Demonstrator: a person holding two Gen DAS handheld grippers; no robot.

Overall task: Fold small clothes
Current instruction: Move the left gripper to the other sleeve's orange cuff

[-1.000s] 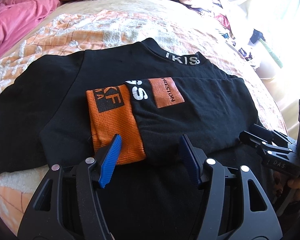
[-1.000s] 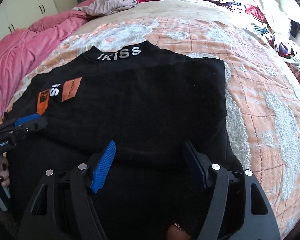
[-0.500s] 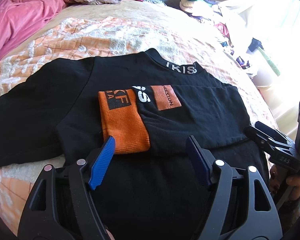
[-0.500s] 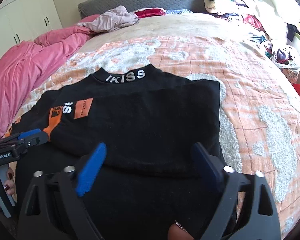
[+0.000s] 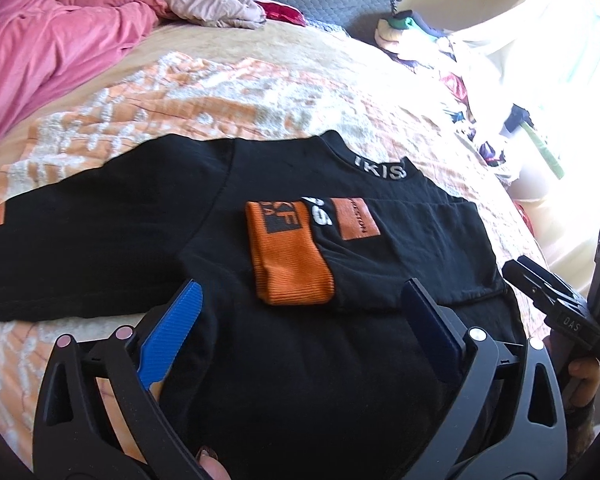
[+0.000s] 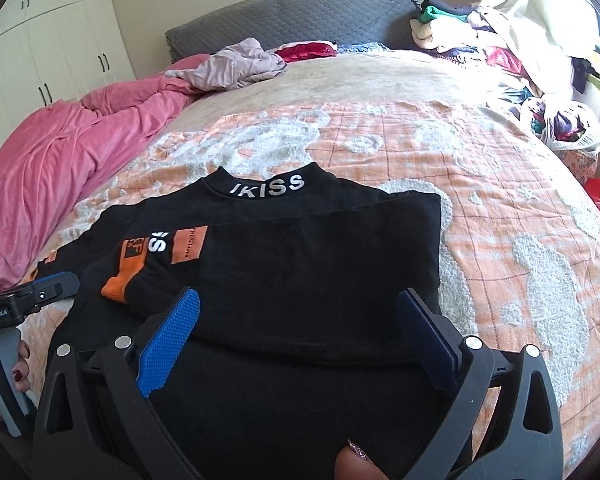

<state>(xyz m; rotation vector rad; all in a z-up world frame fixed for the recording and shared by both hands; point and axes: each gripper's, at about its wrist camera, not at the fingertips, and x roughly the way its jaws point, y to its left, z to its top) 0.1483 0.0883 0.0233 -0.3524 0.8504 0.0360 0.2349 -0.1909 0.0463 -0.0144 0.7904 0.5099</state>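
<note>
A black long-sleeved top (image 5: 260, 360) (image 6: 320, 272) with "IKISS" on its collar lies flat on the bed. Its right sleeve is folded across the chest, and the orange cuff (image 5: 290, 268) (image 6: 120, 284) lies on the body. Its other sleeve (image 5: 80, 240) lies spread out to the left. My left gripper (image 5: 300, 320) is open and empty above the lower body of the top, just short of the cuff. My right gripper (image 6: 300, 320) is open and empty above the folded sleeve. Each gripper shows at the side of the other's view.
An orange and white patterned blanket (image 6: 500, 220) covers the bed. A pink duvet (image 6: 60, 152) lies along the left side. A grey headboard (image 6: 300, 16) is at the back. Loose clothes (image 6: 500, 52) are piled at the back right, and a beige garment (image 6: 236, 64) lies near the pillows.
Both grippers have drawn back and up from the top, so more of the bed shows. Both jaws have opened wider. The top has not moved.
</note>
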